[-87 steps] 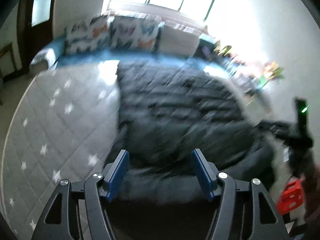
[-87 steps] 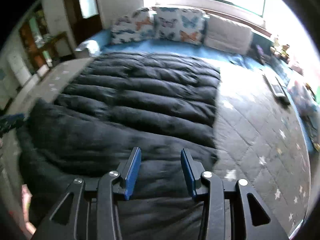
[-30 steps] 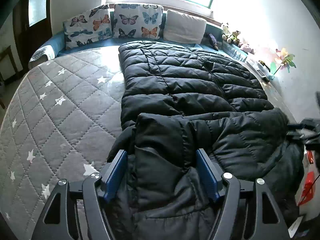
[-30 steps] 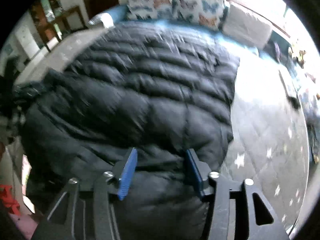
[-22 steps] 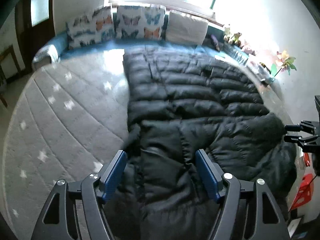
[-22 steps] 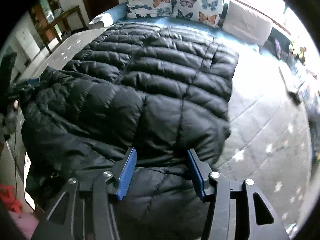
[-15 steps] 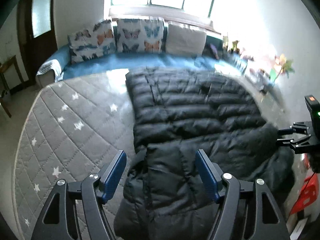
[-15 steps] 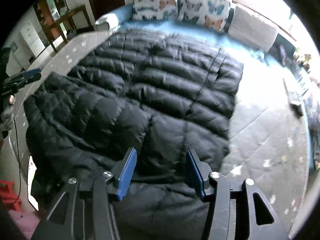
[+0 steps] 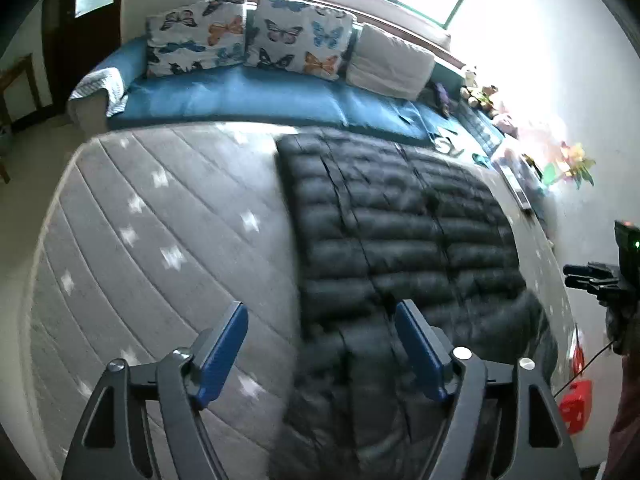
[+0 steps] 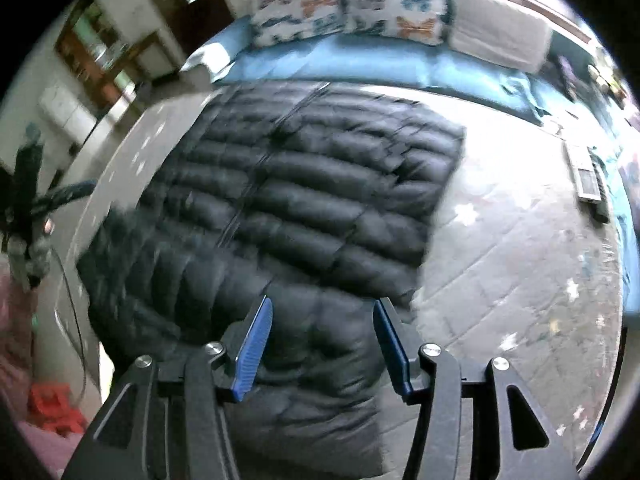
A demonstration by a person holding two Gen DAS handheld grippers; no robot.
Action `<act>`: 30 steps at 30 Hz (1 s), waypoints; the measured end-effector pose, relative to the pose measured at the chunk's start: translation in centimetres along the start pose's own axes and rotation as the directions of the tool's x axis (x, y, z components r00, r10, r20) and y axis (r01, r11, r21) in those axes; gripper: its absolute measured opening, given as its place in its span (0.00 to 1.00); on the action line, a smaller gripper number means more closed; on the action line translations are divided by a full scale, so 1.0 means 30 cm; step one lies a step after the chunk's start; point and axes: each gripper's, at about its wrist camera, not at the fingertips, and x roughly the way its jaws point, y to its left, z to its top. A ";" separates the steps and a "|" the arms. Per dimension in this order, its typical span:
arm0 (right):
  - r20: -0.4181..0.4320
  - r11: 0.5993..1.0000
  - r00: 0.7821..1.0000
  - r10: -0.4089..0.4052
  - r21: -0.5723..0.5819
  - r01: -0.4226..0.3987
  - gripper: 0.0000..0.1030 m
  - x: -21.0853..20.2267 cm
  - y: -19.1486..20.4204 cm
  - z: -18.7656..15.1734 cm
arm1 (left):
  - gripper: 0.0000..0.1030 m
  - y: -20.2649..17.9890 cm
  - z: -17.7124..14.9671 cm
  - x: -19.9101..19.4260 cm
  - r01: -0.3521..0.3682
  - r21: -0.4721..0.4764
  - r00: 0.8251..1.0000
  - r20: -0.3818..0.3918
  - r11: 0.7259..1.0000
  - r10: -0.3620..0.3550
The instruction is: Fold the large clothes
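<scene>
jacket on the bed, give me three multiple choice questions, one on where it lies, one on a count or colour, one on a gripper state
1. Where does the jacket lie?
A. on the grey starred mattress
B. on the blue cushion
C. on the floor

2. How many butterfly pillows stand at the back?
A. one
B. two
C. four

3. How is the right hand-held gripper?
A. shut on the jacket
B. shut on nothing
C. open, holding nothing

Answers:
1 A: the black jacket is spread on the quilted mattress, short of the blue cushion.
2 B: two butterfly-print pillows stand side by side, next to a plain white pillow.
3 C: its blue pads stand wide apart above the jacket, with no cloth pinched between them.
</scene>
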 end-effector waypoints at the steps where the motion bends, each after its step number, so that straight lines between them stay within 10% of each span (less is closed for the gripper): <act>1: -0.006 1.000 1.000 -0.001 0.025 0.001 0.56 -0.009 -0.036 0.032 | 0.79 0.017 0.050 -0.013 -0.018 -0.014 1.000 0.002 1.000 0.018; 13: -0.015 0.976 0.998 0.066 0.210 -0.061 0.59 0.108 -0.369 0.305 | 0.82 0.100 0.454 0.214 -0.083 0.016 0.993 -0.082 0.996 0.084; 21: -0.012 0.936 0.985 0.173 0.312 -0.161 0.59 0.437 -0.542 0.317 | 0.82 0.123 0.515 0.582 -0.007 -0.040 0.990 -0.144 0.999 0.002; 30: 0.116 0.883 0.935 0.336 0.306 -0.355 0.60 0.490 -0.573 0.316 | 0.82 0.231 0.530 0.747 0.017 -0.143 0.991 -0.129 0.990 -0.036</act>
